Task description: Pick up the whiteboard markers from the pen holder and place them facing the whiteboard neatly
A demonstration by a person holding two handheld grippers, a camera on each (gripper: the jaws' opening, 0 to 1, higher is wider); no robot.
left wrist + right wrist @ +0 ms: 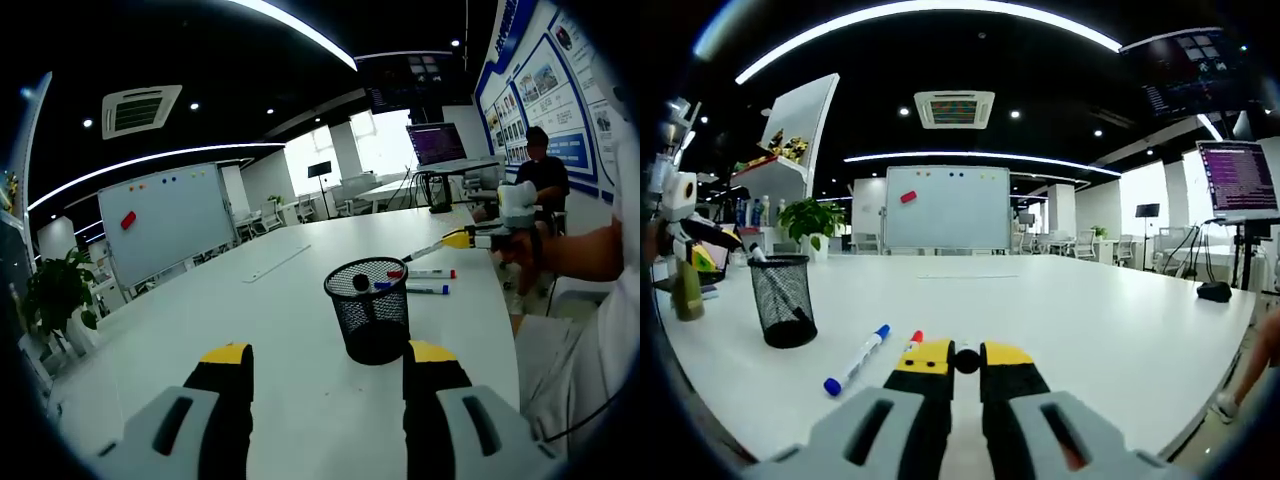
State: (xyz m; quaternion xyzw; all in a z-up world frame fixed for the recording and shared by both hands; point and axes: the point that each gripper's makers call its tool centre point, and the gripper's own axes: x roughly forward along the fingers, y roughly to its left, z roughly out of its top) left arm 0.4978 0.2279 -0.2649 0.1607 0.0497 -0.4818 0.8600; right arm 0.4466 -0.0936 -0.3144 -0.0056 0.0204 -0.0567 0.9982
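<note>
A black mesh pen holder (368,312) stands on the white table (250,330) just ahead of my left gripper (330,355), which is open with nothing between its jaws. One marker (361,283) stands inside the holder. Beyond it lie a red-capped marker (431,273) and a blue-capped marker (421,289), side by side. My right gripper (462,240) hovers above them, shut on a marker (425,250). In the right gripper view that gripper (966,372) clamps the marker's dark end (966,359); the blue marker (857,360), the red cap (916,339) and the holder (784,299) lie to the left. The whiteboard (947,207) stands far across the room.
The left gripper (695,255) shows at the left edge of the right gripper view. A thin strip (275,262) lies mid-table. A person (541,178) sits at the far end near a screen (435,142). A black object (1214,291) rests on the right. A plant (60,290) stands near the whiteboard (165,220).
</note>
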